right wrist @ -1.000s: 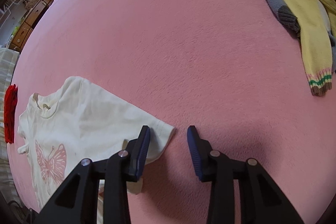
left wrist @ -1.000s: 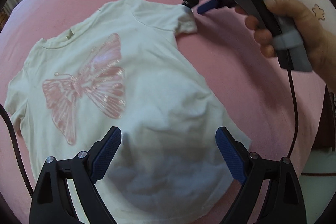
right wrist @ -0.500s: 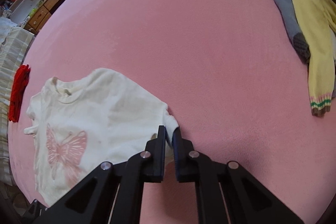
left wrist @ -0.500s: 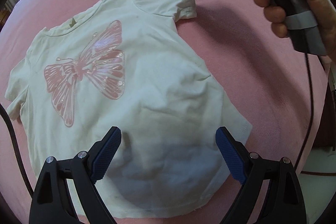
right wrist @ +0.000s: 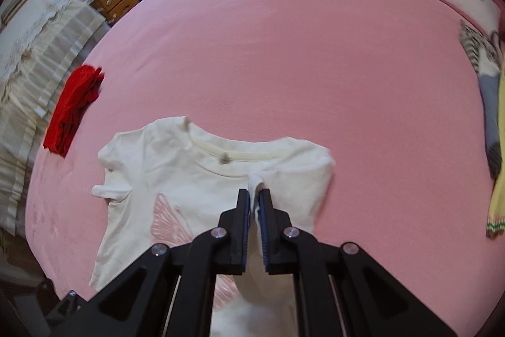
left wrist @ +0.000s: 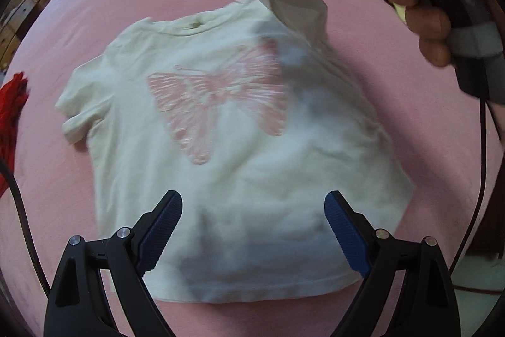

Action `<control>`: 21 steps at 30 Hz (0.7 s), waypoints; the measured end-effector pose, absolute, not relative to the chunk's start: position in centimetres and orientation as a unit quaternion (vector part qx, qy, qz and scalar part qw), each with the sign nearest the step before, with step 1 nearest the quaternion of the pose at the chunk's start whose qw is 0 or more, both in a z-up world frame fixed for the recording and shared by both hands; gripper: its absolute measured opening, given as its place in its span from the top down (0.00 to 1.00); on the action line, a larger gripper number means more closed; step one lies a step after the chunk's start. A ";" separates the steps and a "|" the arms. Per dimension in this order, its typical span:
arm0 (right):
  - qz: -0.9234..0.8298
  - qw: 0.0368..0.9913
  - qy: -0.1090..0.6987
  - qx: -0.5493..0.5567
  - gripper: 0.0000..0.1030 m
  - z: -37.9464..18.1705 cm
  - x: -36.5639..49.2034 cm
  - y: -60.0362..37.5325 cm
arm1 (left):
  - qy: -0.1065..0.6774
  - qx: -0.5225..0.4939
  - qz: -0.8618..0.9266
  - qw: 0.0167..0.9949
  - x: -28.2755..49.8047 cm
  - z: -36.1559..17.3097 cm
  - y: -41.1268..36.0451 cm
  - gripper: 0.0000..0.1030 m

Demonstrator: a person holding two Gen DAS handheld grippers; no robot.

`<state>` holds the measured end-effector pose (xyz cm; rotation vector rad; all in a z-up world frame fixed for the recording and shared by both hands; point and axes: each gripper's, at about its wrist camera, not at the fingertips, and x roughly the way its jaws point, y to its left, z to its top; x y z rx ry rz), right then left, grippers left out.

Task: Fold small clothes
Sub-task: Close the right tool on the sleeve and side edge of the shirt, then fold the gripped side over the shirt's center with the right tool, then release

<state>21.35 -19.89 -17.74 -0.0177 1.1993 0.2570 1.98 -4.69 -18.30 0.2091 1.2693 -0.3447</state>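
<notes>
Right gripper (right wrist: 254, 204) pinches the shirt's sleeve (left wrist: 296, 5) — carry it flat across the butterfly (left wrist: 221, 97); left gripper (left wrist: 252, 232), jaws spread, should pin the hem.

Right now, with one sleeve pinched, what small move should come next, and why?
Probably carry the sleeve across and lay it over the butterfly print: the right tongs hold it lifted, while the T-shirt lies flat and the left tongs hang open.
</notes>
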 end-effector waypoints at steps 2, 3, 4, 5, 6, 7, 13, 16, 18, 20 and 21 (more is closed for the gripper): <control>0.126 0.813 0.568 -0.027 0.94 -18.9 21.5 -17.6 | 0.589 0.091 -0.136 0.791 2.5 -18.2 -2.8 0.12; 0.126 0.810 0.571 -0.038 0.94 -19.7 21.5 -16.4 | 0.589 0.087 -0.122 0.794 2.8 -18.2 -1.7 0.12; 0.123 0.809 0.573 -0.049 0.94 -20.4 21.4 -15.8 | 0.592 0.079 -0.105 0.795 3.4 -18.3 -0.5 0.12; 0.119 0.806 0.577 -0.058 0.94 -21.4 21.4 -14.9 | 0.594 0.072 -0.091 0.796 3.9 -18.4 0.6 0.12; 0.117 0.803 0.582 -0.061 0.93 -22.0 21.4 -14.5 | 0.597 0.064 -0.074 0.797 4.5 -18.5 2.0 0.12; 0.114 0.799 0.587 -0.066 0.91 -22.9 21.3 -14.0 | 0.598 0.058 -0.062 0.797 5.1 -18.7 3.0 0.12; 0.092 0.813 0.566 -0.095 0.73 -23.1 19.4 -12.3 | 0.590 0.042 -0.011 0.806 7.9 -19.3 6.9 0.12; 0.090 0.828 0.545 -0.093 0.73 -21.5 17.9 -12.3 | 0.584 0.032 0.000 0.811 9.7 -19.4 7.9 0.12; 0.087 0.837 0.532 -0.090 0.73 -20.1 16.9 -12.9 | 0.578 0.028 0.005 0.816 11.1 -19.5 7.9 0.12; 0.081 0.848 0.518 -0.081 0.73 -18.6 15.9 -14.0 | 0.571 0.026 0.004 0.821 12.4 -19.3 7.9 0.12; 0.076 0.851 0.513 -0.078 0.73 -18.0 15.5 -14.8 | 0.567 0.025 0.001 0.823 13.0 -19.1 7.7 0.12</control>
